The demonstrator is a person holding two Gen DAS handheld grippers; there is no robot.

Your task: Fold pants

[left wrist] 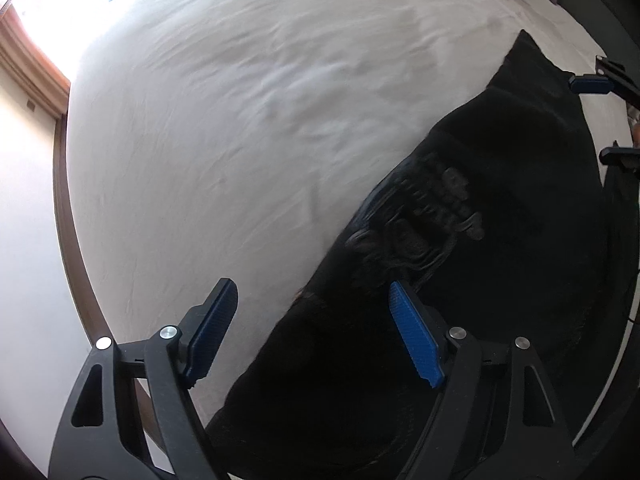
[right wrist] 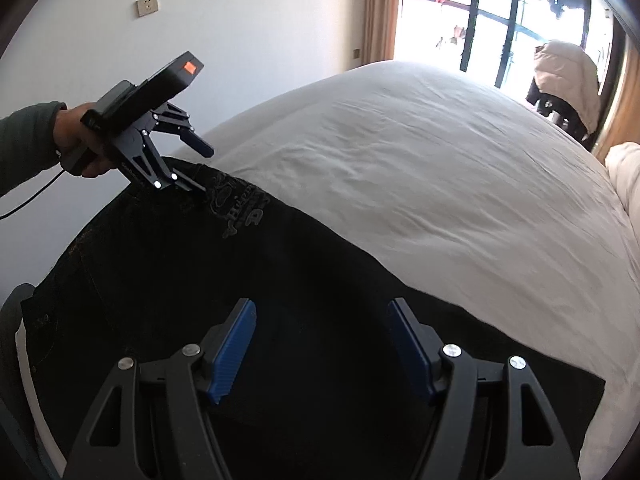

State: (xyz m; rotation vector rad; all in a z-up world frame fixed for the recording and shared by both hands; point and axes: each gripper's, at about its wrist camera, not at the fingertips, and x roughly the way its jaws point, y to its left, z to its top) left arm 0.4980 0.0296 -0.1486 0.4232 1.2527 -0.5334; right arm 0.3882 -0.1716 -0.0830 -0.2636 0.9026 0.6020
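Inspecting: black pants [right wrist: 168, 264] laid out on a bed with a white sheet [right wrist: 420, 168], near the edge closest to the person.
Garment condition: spread as one long dark strip; an embroidered emblem [right wrist: 240, 204] faces up near the left end. Whether one lengthwise fold is already in place cannot be told, the fabric being too dark to show layers.
Left claw [left wrist: 316, 336]: spread, one pad over the bare sheet and one over the cloth, straddling the garment's edge; nothing pinched. In the right wrist view it sits at the emblem end, held by a hand [right wrist: 80, 140] in a dark sleeve.
Right claw [right wrist: 322, 350]: spread above the black fabric at the other end; nothing pinched, and contact with the cloth cannot be confirmed.
Progress, judged: early. Both claws are positioned at opposite ends, no grasp taken.
Remaining, judged: pinching both ends, carrying one end over the other, flattening the stack.
Risk, judged: catching the sheet along with the cloth.
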